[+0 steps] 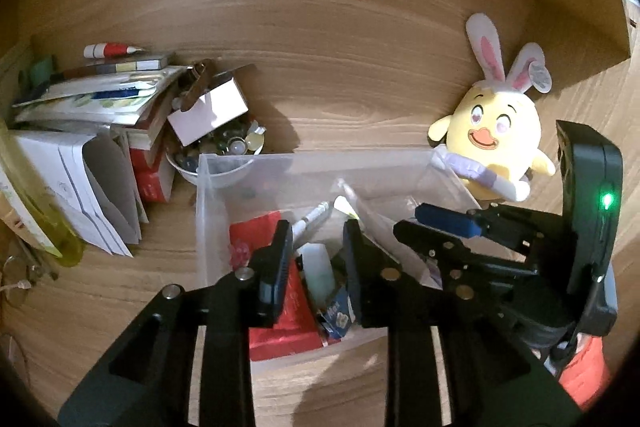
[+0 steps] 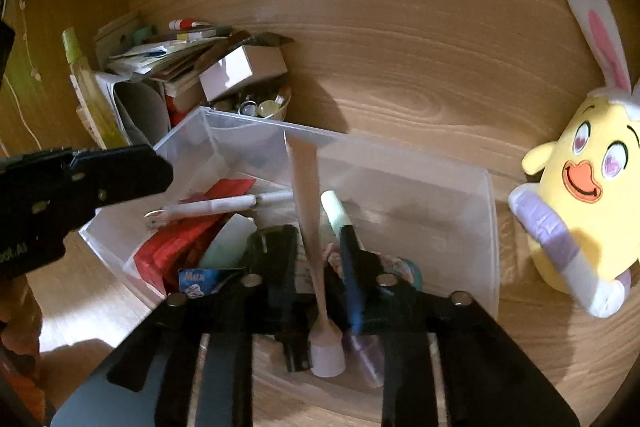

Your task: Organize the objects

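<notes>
Clear bin [image 1: 224, 187] sits right under our left gripper [image 1: 316, 251], fingers spread and empty above the red packet [image 1: 256, 231]. Over on the right wrist, our right gripper [image 2: 318, 251] is clamped on a pale tube [image 2: 306, 203]; next we release it into the bin.

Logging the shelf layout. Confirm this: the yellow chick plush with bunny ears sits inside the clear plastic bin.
Wrong on one point: the chick plush sits outside the clear plastic bin, beside it on the wooden surface, as the right wrist view shows.
</notes>
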### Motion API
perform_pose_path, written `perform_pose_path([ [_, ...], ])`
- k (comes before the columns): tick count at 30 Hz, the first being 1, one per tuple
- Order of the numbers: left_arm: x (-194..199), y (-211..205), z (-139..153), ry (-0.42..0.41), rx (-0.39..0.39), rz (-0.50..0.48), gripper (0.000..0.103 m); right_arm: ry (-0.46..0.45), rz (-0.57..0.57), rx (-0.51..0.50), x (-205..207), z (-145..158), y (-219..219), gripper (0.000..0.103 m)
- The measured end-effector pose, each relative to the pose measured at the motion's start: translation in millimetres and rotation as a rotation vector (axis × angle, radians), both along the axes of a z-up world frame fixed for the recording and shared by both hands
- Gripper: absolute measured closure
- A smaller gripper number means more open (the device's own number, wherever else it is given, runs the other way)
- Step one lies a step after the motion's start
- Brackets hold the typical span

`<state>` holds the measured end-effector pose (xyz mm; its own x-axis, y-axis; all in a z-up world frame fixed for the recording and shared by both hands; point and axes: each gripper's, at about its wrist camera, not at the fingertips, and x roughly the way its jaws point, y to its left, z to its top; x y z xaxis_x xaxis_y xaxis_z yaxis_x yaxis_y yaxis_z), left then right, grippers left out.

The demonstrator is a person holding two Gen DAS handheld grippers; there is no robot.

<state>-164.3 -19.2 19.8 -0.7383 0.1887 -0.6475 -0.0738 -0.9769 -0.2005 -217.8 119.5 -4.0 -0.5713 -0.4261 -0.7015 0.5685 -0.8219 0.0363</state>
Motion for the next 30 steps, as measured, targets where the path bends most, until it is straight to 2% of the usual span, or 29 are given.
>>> perform_pose_path([
  [8, 16.2, 3.8, 6.4, 0.018, -0.003, -0.021, 0.078, -0.001, 0.011, -0.030, 8.5, 18.4, 7.7, 0.080],
  [12, 27.6, 6.6, 12.4, 0.043, -0.004, -0.026, 0.067, 0.012, 0.017, -0.043, 20.9, 29.4, 17.2, 0.078],
  [15, 37.7, 9.3, 17.1, 0.070, -0.011, -0.022, 0.056, 0.039, 0.009, -0.050, 31.8, 36.2, 24.6, 0.066],
  [20, 52.6, 13.0, 22.3, 0.095, -0.018, -0.017, 0.042, 0.089, -0.007, -0.062, 50.5, 45.8, 34.9, 0.038],
  [25, 66.2, 16.1, 23.3, 0.114, -0.026, -0.008, 0.021, 0.147, -0.022, -0.057, 69.6, 51.9, 40.7, 0.022],
  [28, 72.9, 17.0, 22.2, 0.124, -0.023, -0.004, 0.011, 0.171, -0.029, -0.048, 79.7, 52.7, 42.2, 0.018],
  [30, 77.2, 17.8, 21.0, 0.134, -0.035, 0.006, 0.009, 0.179, -0.029, -0.045, 85.7, 52.3, 42.5, 0.016],
])
